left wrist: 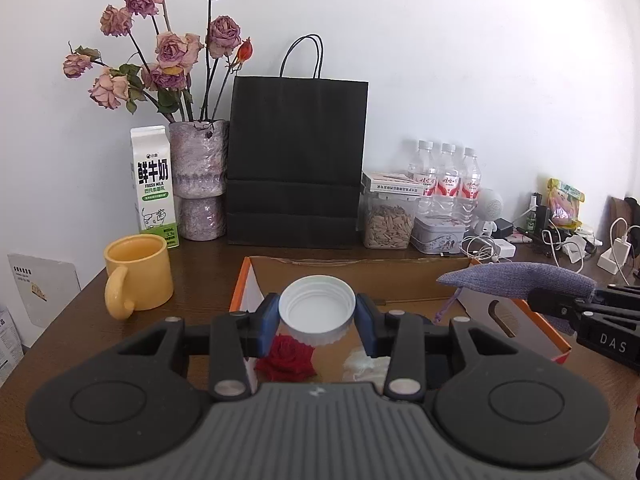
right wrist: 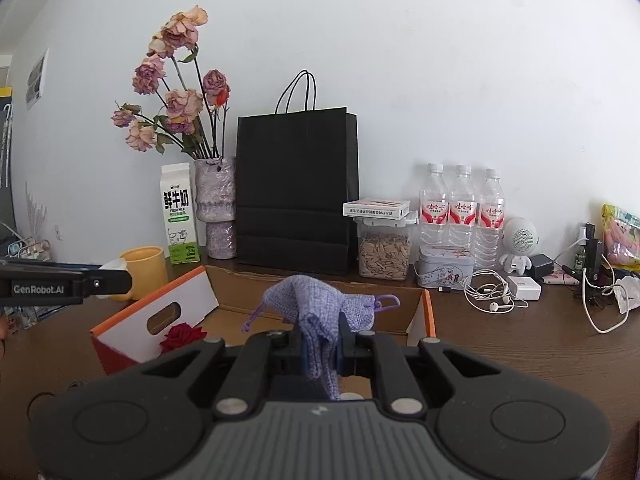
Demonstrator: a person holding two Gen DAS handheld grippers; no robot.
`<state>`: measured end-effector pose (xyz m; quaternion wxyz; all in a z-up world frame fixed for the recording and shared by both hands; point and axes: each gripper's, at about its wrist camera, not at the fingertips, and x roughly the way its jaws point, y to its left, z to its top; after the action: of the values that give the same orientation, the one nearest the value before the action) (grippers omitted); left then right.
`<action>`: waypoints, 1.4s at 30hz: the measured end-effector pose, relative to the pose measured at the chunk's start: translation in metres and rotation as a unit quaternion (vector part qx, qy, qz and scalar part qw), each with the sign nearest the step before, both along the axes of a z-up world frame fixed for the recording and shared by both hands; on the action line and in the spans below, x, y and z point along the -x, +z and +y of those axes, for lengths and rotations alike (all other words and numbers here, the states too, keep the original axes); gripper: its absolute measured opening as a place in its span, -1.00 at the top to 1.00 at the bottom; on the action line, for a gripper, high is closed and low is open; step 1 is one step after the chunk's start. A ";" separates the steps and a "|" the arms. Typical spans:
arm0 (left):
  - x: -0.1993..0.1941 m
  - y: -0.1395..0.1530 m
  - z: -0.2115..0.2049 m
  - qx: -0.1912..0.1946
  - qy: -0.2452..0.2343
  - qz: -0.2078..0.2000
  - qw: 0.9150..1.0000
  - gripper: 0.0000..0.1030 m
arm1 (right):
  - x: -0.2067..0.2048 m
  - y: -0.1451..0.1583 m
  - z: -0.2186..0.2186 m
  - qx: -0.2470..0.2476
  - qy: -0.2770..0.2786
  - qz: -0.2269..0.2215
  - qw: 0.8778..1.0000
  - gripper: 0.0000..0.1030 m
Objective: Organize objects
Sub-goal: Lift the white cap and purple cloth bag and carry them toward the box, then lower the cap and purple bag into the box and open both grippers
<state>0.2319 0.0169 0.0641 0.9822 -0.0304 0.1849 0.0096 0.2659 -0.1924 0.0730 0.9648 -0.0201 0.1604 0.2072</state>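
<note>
My left jaws (left wrist: 317, 314) were part-open and clamped on a white plastic lid (left wrist: 317, 307), one blue pad on each side of its ribbed rim, its hollow side facing up and toward the camera. The lid hung over the open cardboard box (left wrist: 404, 280) with the orange edge, clear of the box floor. Below it, inside the box, lay a red rose head (left wrist: 286, 360) and a crumpled white scrap (left wrist: 366, 364) beside it.

My right jaws (right wrist: 321, 350) were nearly closed, pinching a purple cloth pouch (right wrist: 320, 304). Its upper part stood in a bunched peak above the pads, a strip hung down between them, and its purple drawstring (right wrist: 386, 302) trailed off to the side. The pouch was also held over the box (right wrist: 428, 312), above its far wall. From the left camera the pouch (left wrist: 516, 278) showed at the right, sticking out past the black fingertips over the box's right end.

The box sat on the dark wooden tabletop (left wrist: 208, 268). A yellow mug (left wrist: 138, 272) stood just left of it. Behind, along the white wall, stood a milk carton (left wrist: 154, 186), a vase of dried roses (left wrist: 198, 178), a black paper bag (left wrist: 296, 160), a clear jar of seeds (left wrist: 388, 220), a small tin (left wrist: 438, 234) and three water bottles (left wrist: 446, 176). White earphones and chargers (right wrist: 496, 292) lay loose farther right.
</note>
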 end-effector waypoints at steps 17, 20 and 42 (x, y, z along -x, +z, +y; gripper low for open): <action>-0.097 -0.029 0.002 0.011 0.006 0.051 0.999 0.21 | -0.088 -0.038 0.014 -0.001 -0.015 0.060 0.998 0.78; -0.098 -0.033 0.001 0.007 0.004 0.058 0.998 0.20 | -0.088 -0.043 0.015 0.005 -0.013 0.070 0.997 0.67; -0.085 -0.028 -0.009 -0.009 0.023 0.041 0.999 -1.00 | -0.068 -0.038 0.019 0.020 -0.024 0.045 0.998 -1.00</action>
<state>0.3168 0.0084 0.0365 0.9736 -0.0257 0.2242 0.0355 0.3338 -0.1738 0.0348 0.9607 -0.0260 0.2086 0.1814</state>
